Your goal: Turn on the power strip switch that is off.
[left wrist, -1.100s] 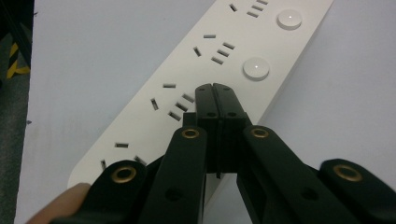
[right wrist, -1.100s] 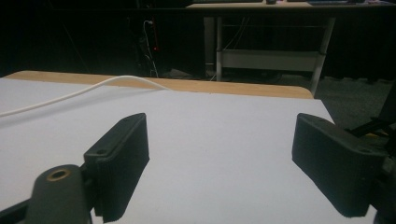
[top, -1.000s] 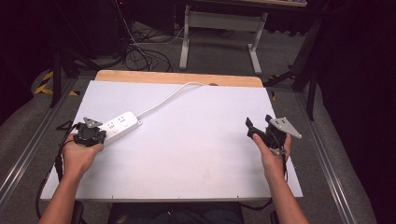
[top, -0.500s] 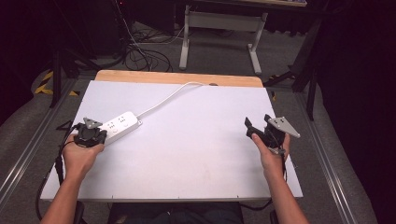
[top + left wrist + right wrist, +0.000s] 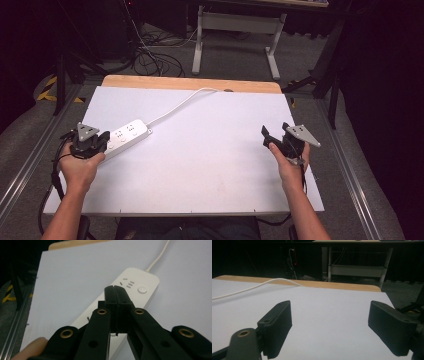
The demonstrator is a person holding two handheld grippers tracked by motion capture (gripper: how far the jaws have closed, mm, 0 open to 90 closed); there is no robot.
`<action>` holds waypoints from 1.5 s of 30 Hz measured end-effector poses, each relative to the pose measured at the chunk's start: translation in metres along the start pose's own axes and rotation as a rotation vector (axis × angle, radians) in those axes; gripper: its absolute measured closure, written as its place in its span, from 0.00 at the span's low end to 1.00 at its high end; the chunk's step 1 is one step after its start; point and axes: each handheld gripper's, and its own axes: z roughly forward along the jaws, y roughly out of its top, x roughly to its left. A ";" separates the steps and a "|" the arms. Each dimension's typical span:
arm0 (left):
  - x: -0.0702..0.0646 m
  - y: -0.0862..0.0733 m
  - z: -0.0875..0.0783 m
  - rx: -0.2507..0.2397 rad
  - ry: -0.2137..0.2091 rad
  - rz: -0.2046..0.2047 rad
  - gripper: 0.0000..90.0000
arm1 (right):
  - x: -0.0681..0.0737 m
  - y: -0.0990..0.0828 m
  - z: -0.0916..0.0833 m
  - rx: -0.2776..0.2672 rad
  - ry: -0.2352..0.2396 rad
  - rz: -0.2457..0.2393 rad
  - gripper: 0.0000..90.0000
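Down at the left side of the white table (image 5: 210, 165), the left gripper (image 5: 102, 141) sits with its jaws pressed flat together, nothing between them. In the left gripper view its closed tips (image 5: 115, 293) lie over the middle of the white power strip (image 5: 132, 286), hiding much of the strip's length; whether the tips actually touch the casing cannot be told. The strip's round button and one set of socket slots show beyond the tips, while its near end is cut off behind the black jaw arms. From above, the power strip (image 5: 127, 134) lies slantwise just beside the left hand (image 5: 80, 167), and its white cord (image 5: 182, 102) runs toward the wooden far edge (image 5: 190, 83) of the table.

Well apart, at the table's right edge, the right gripper (image 5: 272, 137) is spread wide and holds nothing; between its jaws only bare table shows. The right hand (image 5: 290, 162) covers much of its body.
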 end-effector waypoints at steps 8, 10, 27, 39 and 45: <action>0.007 0.001 -0.014 -0.134 -0.002 -0.033 0.98 | 0.000 0.000 -0.001 0.000 -0.001 -0.001 0.22; 0.008 0.001 -0.018 -0.172 -0.007 -0.026 0.97 | 0.000 0.000 0.000 -0.001 0.001 0.000 0.22; 0.011 -0.001 -0.028 -0.298 0.010 -0.044 0.87 | 0.001 0.000 0.001 0.001 0.004 0.002 0.22; 0.013 0.000 -0.028 -0.305 0.005 -0.066 0.61 | 0.001 0.000 0.001 0.003 0.005 0.002 0.22; 0.013 0.002 -0.028 -0.311 0.017 -0.068 0.52 | 0.001 0.000 0.001 0.000 0.006 0.001 0.22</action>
